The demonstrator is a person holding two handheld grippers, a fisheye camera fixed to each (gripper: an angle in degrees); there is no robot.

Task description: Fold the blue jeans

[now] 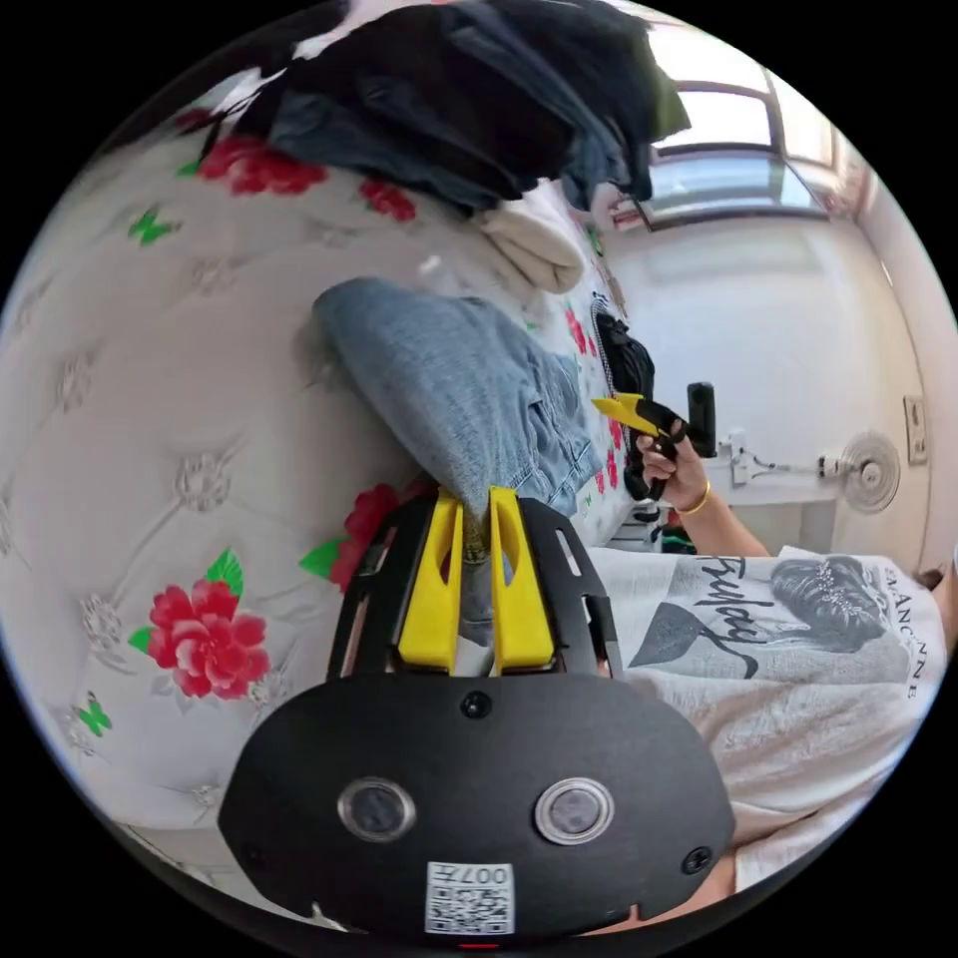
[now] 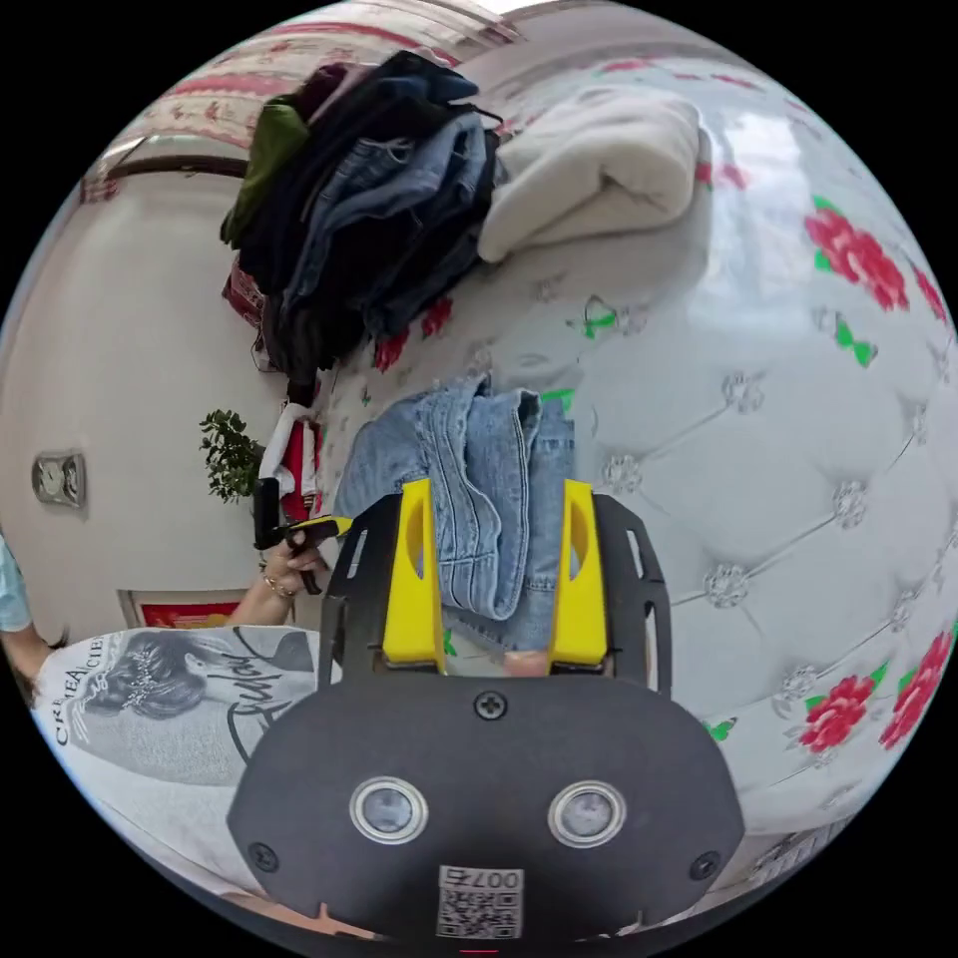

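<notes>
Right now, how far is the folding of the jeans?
Started, not finished. The jeans lie bunched on the floral bed, partly doubled over. In hand: the left gripper pinches an edge of denim; the right gripper is open around the waist end. Left: flatten and complete the folds.

The jeans [image 1: 469, 389] are a light, faded blue denim. They lie on a white quilted cover [image 1: 150, 419] printed with red roses, green leaves and small green butterflies. Both the left gripper [image 1: 476, 519] and the right gripper [image 2: 494, 519] have bright yellow jaws on black bodies. At the far end a pile of clothes [image 2: 369, 220] mixes black, dark blue and olive green, beside a cream folded blanket [image 2: 599, 170]. The person's shirt [image 1: 798, 639] is white with a grey print.
</notes>
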